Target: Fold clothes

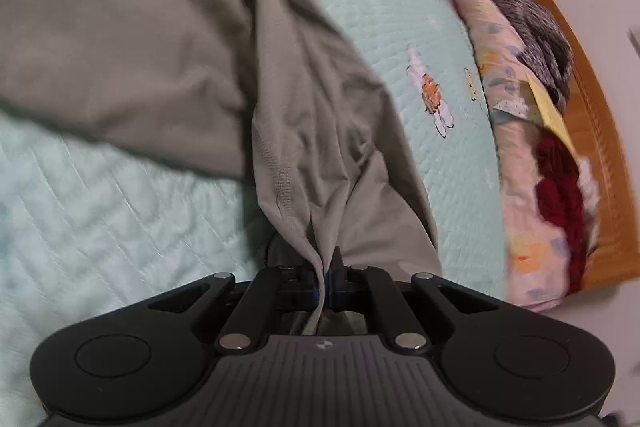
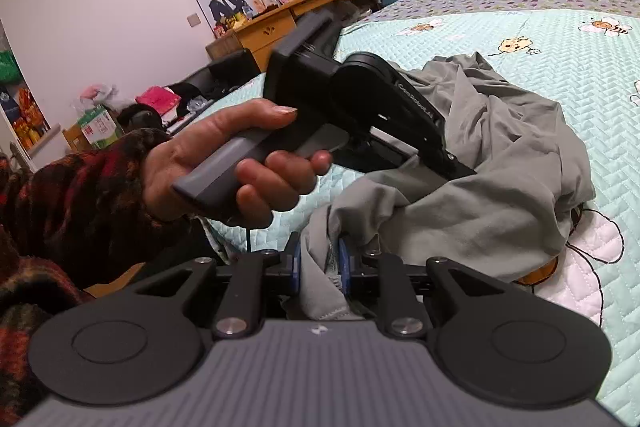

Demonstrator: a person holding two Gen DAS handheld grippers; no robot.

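Garment (image 2: 500, 187): grey, bunched on the quilted bed (image 2: 560, 39), not flat, no clean fold visible. Both claws are clamped on it. Left claw (image 1: 323, 287) pinches a gathered edge; from there the cloth runs straight ahead and away along the claw axis, widening into a broad panel to the left (image 1: 120, 27). Right claw (image 2: 320, 267) bites a hemmed edge close in, with the heap lying ahead and to the right. In the right wrist view the left hand (image 2: 224, 163) and its tool sit just beyond, so the two grips are near each other on the same bundle. Judgement: spreading them apart sideways would tension the edge between them.
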